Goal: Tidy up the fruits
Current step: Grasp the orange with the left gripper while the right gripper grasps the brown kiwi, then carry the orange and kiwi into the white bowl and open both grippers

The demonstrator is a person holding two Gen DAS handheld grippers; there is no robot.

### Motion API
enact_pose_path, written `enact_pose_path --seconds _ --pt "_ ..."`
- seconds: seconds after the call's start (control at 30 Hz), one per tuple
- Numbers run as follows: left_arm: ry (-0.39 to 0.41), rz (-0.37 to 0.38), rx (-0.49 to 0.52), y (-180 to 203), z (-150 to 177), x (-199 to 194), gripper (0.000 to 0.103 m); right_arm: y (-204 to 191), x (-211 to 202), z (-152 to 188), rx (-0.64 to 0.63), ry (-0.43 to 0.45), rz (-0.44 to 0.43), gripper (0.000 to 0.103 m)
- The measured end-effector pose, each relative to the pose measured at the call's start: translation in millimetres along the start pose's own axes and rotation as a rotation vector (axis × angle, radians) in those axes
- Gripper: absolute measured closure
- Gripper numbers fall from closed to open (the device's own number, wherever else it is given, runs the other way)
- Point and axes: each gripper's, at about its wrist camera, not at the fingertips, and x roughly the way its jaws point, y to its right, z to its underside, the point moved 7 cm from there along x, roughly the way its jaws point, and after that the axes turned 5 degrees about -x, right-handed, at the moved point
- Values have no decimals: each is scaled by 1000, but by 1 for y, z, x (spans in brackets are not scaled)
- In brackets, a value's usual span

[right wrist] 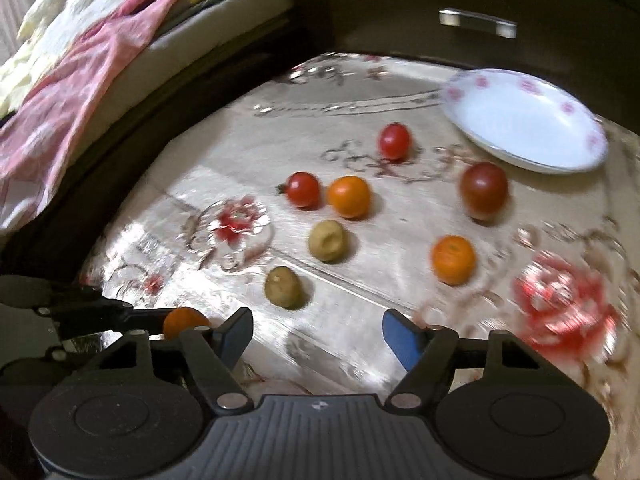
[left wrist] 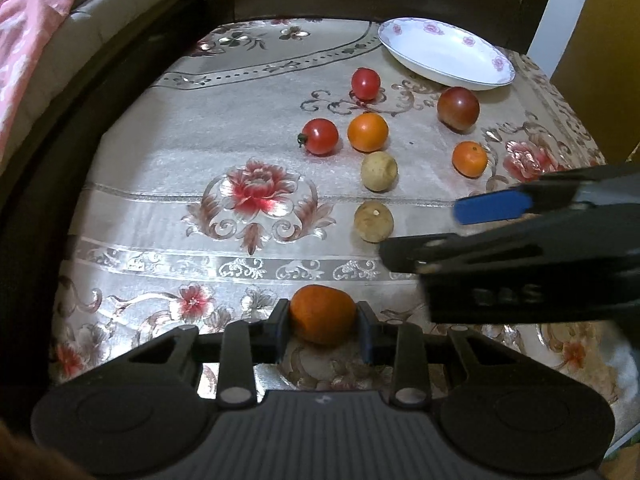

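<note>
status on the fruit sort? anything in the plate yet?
Nothing done: the plate holds no fruit. In hand: the left gripper is shut on an orange fruit. The right gripper is open, holding nothing. Left: seven fruits on the tablecloth.

Left tongs (left wrist: 323, 330) closed on something, low near table; right tongs (right wrist: 316, 340) spread wide, empty, alongside.

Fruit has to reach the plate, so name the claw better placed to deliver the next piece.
Left. The left claw is shut on a small orange citrus fruit, ready to carry to the empty white floral-rimmed plate. The right claw is open, holding nothing.
</note>
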Motion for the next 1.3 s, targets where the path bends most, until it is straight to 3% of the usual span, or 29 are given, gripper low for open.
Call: enact_pose_path --seconds 0.13,0.27,0.4,0.7,1.0,1.3 --pt "-6 4 -10 -2 0 2 62 -6 16 -6 -19 -16 -43 54" --pt "-2 6 -11 -2 -1 3 62 -12 25 -13 -63 -12 -49 55" --pt "-5 7 -17 -3 -2 3 62 -14 29 -16 -95 -8 -44 84" --pt "3 50 -50 1 -20 1 62 1 9 -12 -80 0 -21 85" --pt "99 90 49 38 -94 6 62 50 -29 -33 56 87 20 85" --pt "125 153 118 83 -148 25 62 101 -41 -56 91 116 99 84"
